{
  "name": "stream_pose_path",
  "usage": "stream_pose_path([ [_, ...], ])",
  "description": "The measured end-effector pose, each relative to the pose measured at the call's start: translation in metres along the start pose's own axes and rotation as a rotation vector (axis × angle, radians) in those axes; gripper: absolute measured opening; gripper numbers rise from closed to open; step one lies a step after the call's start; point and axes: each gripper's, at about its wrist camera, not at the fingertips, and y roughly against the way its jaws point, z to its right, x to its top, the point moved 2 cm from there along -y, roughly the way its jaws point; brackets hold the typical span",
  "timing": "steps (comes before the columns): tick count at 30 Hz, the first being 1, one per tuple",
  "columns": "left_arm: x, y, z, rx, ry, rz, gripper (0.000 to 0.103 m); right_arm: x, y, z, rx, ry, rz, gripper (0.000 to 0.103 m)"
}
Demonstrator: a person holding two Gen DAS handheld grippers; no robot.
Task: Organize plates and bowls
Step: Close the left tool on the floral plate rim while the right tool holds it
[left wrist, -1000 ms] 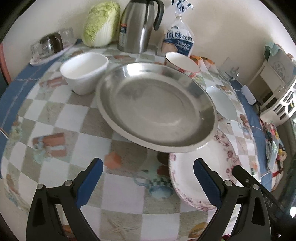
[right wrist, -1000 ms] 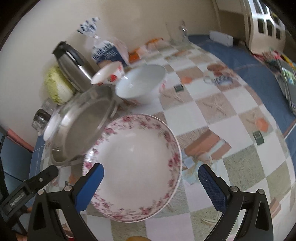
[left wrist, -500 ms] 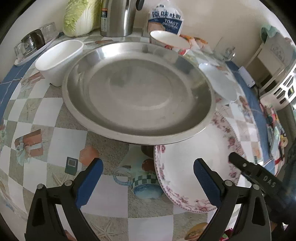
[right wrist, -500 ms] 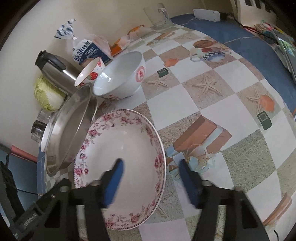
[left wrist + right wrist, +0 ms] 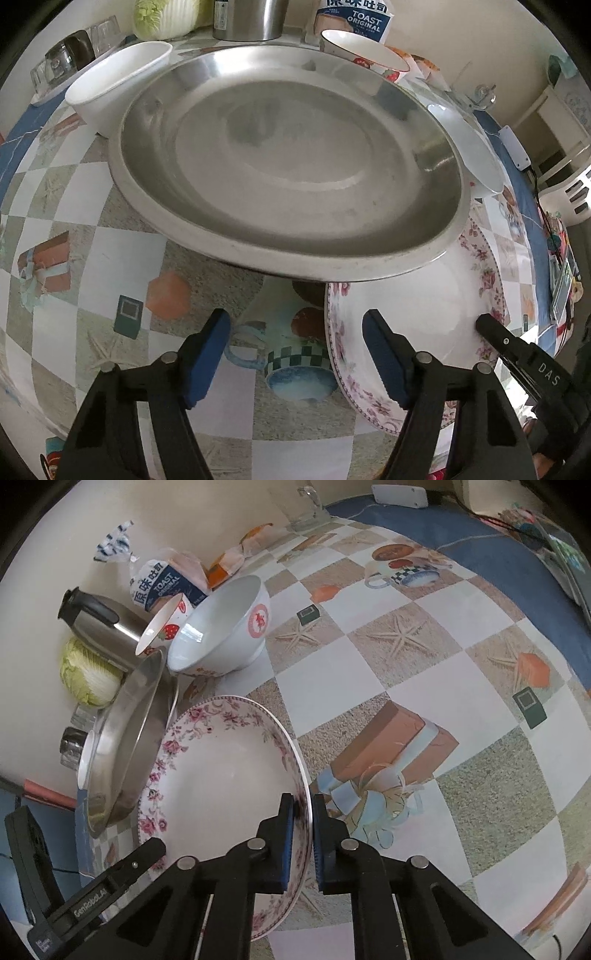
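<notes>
Our right claw (image 5: pixel 303 808) has just been closing and now clamps the near rim of the floral plate (image 5: pixel 221 775), one pad inside the rim and one outside. The plate lies on the checked table (image 5: pixel 424 686), its far edge tucked under the rim of the steel pan (image 5: pixel 288 166), which overlaps it. Our left claw (image 5: pixel 295 325) has also been closing, yet its jaws stand apart with nothing between them, over the table at the plate's left edge.

We judge the plate to be glazed ceramic: stiff, fairly heavy, slick under the pads and liable to chip. A grip on one rim alone may let it swing or slip, so the left claw would do well to take the opposite rim. The pan looks light and rigid; its flat lip is the place to hold, and it may scrape the plate as the plate comes out.
</notes>
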Motion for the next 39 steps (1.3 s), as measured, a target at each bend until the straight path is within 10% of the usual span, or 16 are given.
stream_pose_path([
  [20,-0.001,-0.018,0.057,-0.128,-0.013,0.021,0.038,0.004,0.024,0.066,0.069,-0.139,0.002,0.01],
  [39,0.01,-0.031,0.079,-0.216,-0.065,0.03,0.025,0.014,0.014,0.072,0.147,-0.166,0.005,0.01],
])
